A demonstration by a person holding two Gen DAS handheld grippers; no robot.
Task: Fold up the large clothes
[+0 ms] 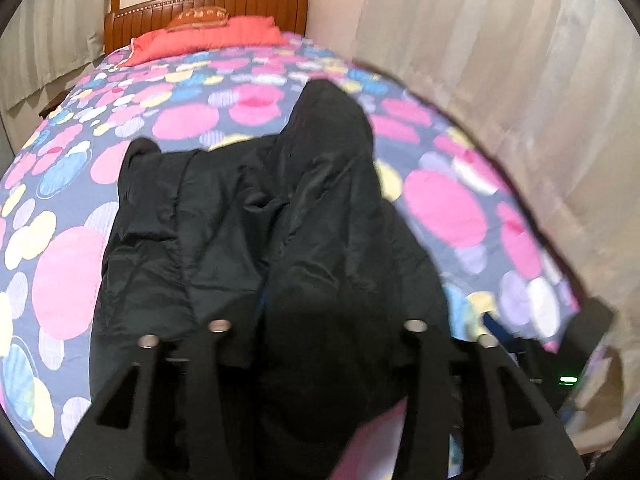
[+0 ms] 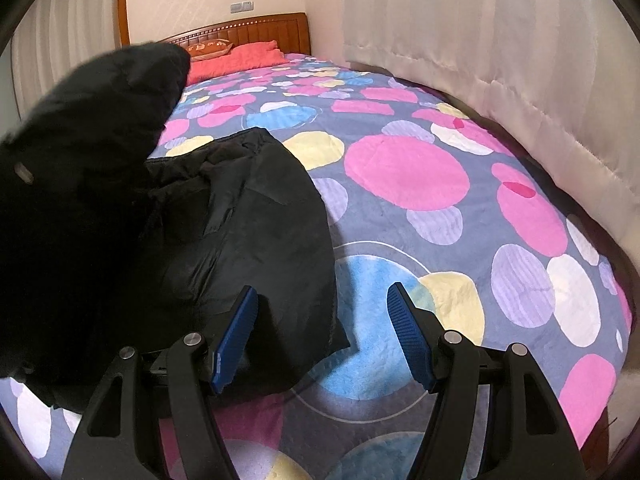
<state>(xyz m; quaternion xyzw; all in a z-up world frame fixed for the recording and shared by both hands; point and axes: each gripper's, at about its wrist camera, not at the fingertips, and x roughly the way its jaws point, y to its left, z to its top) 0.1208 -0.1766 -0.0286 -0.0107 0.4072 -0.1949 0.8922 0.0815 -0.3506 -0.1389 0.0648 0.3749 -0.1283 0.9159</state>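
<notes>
A black padded jacket (image 1: 224,216) lies crumpled on a spotted bedspread (image 1: 68,280). My left gripper (image 1: 316,300) hangs close over it. Its finger arms stand apart, but a thick fold of the black cloth (image 1: 336,320) covers the fingertips, so any grip is hidden. In the right wrist view the jacket (image 2: 248,240) lies at left, and a raised, blurred part of it (image 2: 88,128) fills the left edge. My right gripper (image 2: 322,336) is open, blue pads (image 2: 236,332) wide apart, over the jacket's near right corner. Nothing is between them.
A wooden headboard (image 1: 208,8) and a red pillow (image 1: 208,38) stand at the far end of the bed. Pale curtains (image 2: 500,60) run along the bed's right edge. A dark device with a green light (image 1: 568,379) shows at the lower right.
</notes>
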